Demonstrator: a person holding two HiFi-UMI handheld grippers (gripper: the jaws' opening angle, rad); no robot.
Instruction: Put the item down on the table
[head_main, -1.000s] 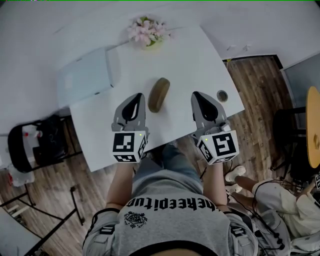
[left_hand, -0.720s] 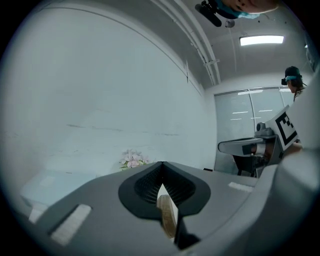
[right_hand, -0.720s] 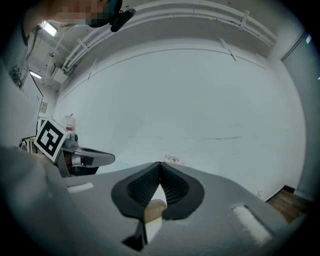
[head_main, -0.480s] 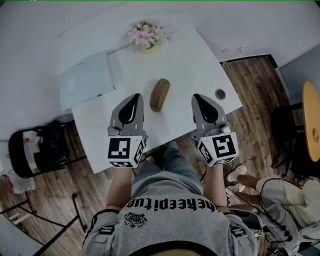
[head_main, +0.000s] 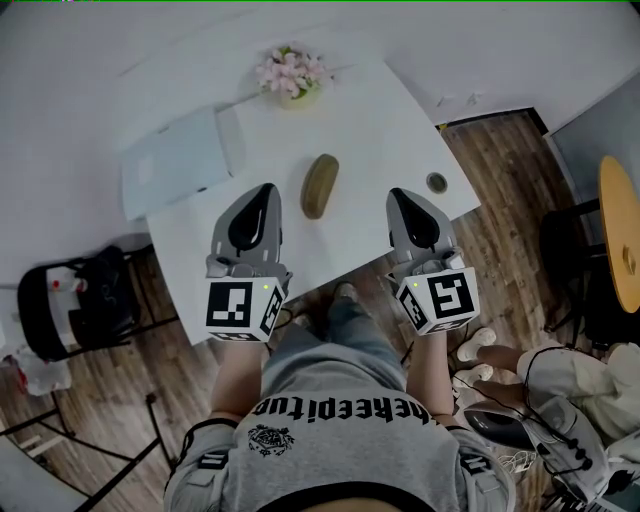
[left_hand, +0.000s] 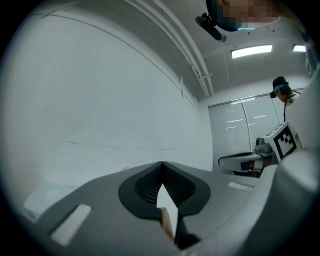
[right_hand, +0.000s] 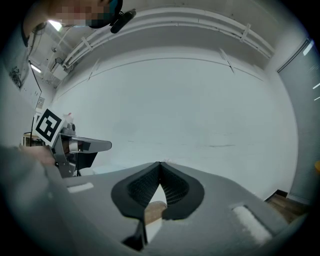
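Head view: the item (head_main: 320, 186), a brown oblong object with rounded ends, is seen lying flat on the white table (head_main: 370, 120), with its long axis running away from the person. It is placed between the two grippers and is touched by neither.

Left gripper (head_main: 266, 190): held above the near part of the table, to the left of the item. In the left gripper view its jaws are seen closed, tips met, with nothing clamped. Only a thin brown sliver is seen through the opening behind the tips.

Right gripper (head_main: 398, 196): held to the right of the item, roughly level with the left one. In the right gripper view the jaws are likewise seen closed tip to tip and empty. A rounded brown end is visible through the opening below the tips, lying beyond the jaws and not gripped.

Other objects noted on the table: a small pot of pink flowers (head_main: 291, 70) at the far edge, a pale flat box (head_main: 178, 160) at the far left, and a small round object (head_main: 437, 183) near the right edge, well apart from the item.
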